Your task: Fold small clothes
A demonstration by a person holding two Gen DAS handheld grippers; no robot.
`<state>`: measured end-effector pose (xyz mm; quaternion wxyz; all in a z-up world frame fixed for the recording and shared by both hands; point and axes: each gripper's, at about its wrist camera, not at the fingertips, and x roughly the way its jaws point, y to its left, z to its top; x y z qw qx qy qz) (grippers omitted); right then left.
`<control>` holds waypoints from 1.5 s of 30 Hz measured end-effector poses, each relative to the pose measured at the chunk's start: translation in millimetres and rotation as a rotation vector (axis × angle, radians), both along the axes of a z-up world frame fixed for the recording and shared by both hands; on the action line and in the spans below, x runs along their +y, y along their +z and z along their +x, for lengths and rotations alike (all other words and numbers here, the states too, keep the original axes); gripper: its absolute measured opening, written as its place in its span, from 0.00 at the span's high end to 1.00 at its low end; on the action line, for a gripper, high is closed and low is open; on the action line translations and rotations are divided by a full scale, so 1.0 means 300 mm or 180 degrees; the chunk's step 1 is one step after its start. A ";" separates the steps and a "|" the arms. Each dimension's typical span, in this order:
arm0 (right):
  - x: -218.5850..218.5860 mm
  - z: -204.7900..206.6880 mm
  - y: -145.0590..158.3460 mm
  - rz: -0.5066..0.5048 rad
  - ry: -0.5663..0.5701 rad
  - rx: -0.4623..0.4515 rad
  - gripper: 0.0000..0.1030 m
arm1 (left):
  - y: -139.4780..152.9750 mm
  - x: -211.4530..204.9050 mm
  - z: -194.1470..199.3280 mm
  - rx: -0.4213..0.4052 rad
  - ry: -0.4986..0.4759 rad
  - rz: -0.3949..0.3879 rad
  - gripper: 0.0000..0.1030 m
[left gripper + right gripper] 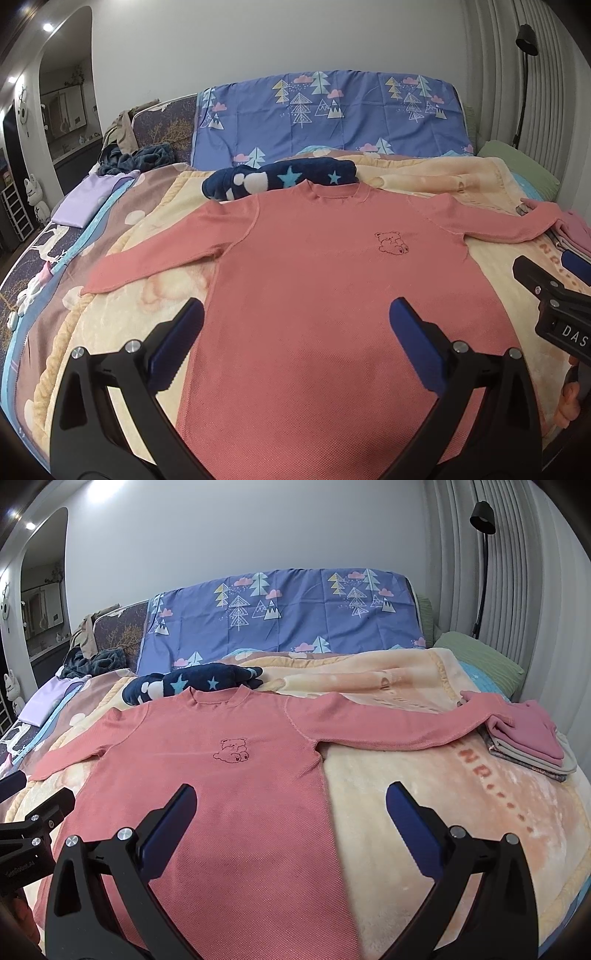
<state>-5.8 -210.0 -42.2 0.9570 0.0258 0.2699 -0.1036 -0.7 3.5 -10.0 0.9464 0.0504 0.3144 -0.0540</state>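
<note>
Peach plush blanket (pixel 424 812) is spread over the bed, and on it the salmon-pink waffle-knit long-sleeved top (pixel 314 295) is laid flat, sleeves outstretched. Soft, light, limp handling is expected; a sleeve cuff or hem corner is judged the best hold. Left gripper (pixel 295 328) and right gripper (pixel 291 808) are held above it, jaws apart, empty.

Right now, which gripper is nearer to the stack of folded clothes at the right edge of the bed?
Right. The right gripper hangs beside the pink long-sleeved shirt's right edge, toward the folded stack; the left gripper hangs over the shirt's body, farther away.
</note>
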 end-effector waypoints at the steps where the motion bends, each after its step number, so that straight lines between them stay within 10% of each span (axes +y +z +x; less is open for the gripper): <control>1: -0.001 0.003 -0.001 -0.0008 -0.0001 0.0011 0.01 | -0.001 -0.001 0.000 0.0007 0.0007 0.0001 0.02; 45: 0.028 0.062 -0.024 -0.0065 -0.0053 0.0164 0.01 | -0.033 0.026 0.014 -0.0190 -0.0202 -0.0326 0.02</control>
